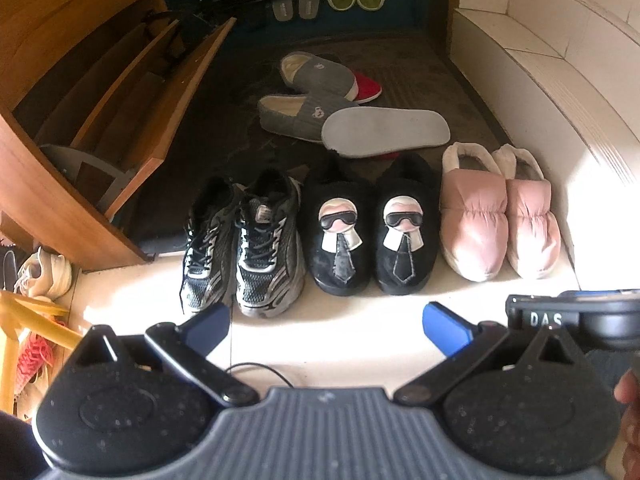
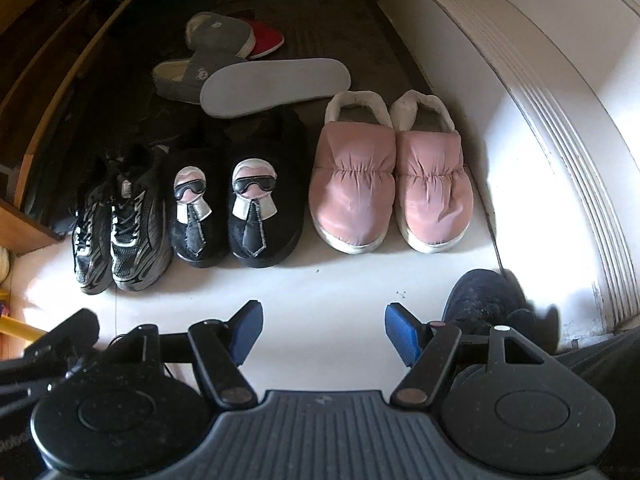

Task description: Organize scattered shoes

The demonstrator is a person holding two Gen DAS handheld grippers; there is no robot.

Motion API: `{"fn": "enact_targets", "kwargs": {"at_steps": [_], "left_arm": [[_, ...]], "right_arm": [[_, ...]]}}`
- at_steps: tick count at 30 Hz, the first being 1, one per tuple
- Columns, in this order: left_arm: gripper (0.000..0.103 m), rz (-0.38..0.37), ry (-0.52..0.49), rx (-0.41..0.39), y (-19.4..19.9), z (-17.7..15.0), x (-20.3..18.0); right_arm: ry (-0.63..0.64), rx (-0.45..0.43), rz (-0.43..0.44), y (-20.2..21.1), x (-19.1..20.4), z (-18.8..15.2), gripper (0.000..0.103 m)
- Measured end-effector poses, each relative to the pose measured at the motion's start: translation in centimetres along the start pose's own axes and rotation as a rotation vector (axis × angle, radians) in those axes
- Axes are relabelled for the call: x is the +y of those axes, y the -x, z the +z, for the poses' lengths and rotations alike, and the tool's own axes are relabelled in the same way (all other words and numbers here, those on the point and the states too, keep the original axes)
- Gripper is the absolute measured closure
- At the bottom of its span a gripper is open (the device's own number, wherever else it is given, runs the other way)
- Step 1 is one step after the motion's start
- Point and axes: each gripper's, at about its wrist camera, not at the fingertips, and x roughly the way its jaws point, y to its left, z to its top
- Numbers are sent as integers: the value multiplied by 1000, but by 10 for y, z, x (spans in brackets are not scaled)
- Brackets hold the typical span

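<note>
Both tongs (image 1: 326, 326) (image 2: 324, 330) spread over white floor tiles (image 2: 340, 280); dark mat (image 1: 240, 120) beyond.

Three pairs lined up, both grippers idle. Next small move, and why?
Probably send the right gripper, open and empty, to the upturned slipper showing its grey sole. It lies across a grey slipper on the dark mat, behind the tidy row; flipping it frees that heap. The left gripper is open too.
</note>
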Motion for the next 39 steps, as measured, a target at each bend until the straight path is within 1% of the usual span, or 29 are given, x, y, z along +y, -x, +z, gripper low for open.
{"fn": "enact_targets", "kwargs": {"at_steps": [7,12,17,20,27,32,37,39], "left_arm": [[0,2,-28,-3,-1,-2,-7],[0,-17,-7,15,-5,-3,-5],[0,-50,11,62,-15,-7,-5],[0,-48,19,64,-16,-9,-1],[0,-44,39,71,-18,-12,8],[0,-41,53,76,-19,-14,14],[0,-26,75,79,-18,-15,23],[0,-24,87,83,-20,-16,27]], "right_arm": [[11,-13,-4,-3,1,-1,35],[12,-24,-4,-4,1,-1,35],[23,-43,-24,-6,0,-1,35],[17,-34,-30,-8,-1,-1,35],[13,-43,-34,-10,-3,0,35],[31,-50,-13,-9,8,1,35],[106,-55,-5,-11,28,0,36],[114,-55,-5,-11,31,0,36]]}}
